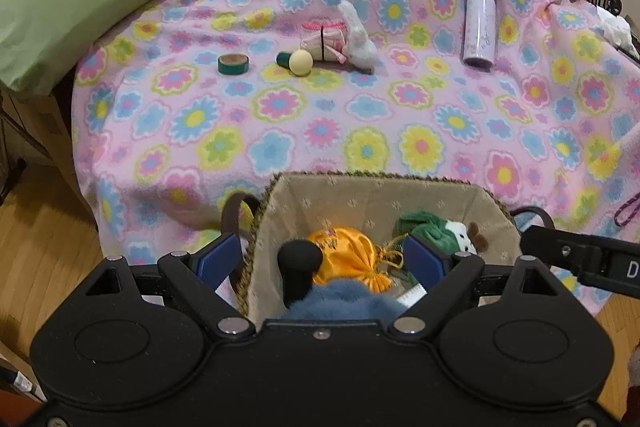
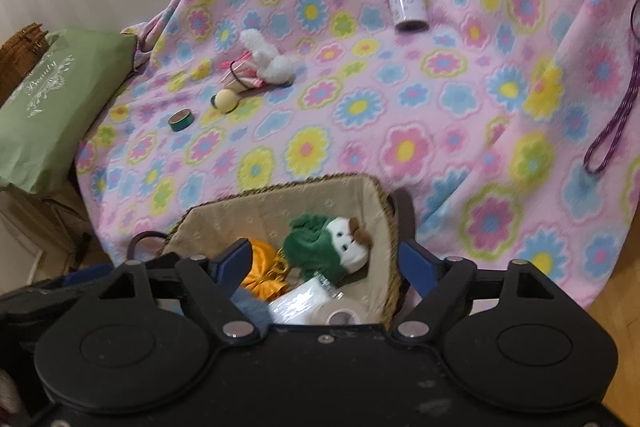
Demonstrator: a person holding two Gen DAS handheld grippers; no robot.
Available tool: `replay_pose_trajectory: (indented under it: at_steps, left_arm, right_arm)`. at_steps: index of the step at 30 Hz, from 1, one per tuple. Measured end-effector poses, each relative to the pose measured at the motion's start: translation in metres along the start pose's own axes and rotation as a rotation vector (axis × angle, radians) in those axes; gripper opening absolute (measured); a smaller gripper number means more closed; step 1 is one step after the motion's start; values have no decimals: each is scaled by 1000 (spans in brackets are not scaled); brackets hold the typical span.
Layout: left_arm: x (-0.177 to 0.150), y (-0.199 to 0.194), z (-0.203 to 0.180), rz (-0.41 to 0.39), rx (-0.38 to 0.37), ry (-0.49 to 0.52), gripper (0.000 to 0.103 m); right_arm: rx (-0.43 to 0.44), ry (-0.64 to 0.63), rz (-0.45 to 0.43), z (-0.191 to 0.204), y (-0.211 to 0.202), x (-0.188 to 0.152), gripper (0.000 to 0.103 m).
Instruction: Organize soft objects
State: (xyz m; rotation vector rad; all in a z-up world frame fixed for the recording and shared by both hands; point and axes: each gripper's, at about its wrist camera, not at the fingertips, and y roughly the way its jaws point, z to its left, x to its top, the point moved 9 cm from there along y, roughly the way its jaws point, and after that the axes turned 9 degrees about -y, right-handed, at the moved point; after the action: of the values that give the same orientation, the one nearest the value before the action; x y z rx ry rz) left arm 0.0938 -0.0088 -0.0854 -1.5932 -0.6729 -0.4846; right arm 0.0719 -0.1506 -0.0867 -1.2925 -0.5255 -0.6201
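Only the right wrist shows the purple cord (image 2: 612, 115).

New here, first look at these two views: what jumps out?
The loud pink flower-print blanket fills both views. At its near edge sits a fabric-lined basket, below both open grippers, holding an orange satin pouch and a green-and-white plush toy. Farther back, a lavender bottle lies on the blanket, with a white plush rabbit near the middle.
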Motion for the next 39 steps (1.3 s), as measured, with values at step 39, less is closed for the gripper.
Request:
replay_pose_trajectory:
  at_steps: [39]
  left_arm:
    - [140,161,28,-225,95,231,97]
  right_arm:
    - [-120,-414,-195,9,157,152,102]
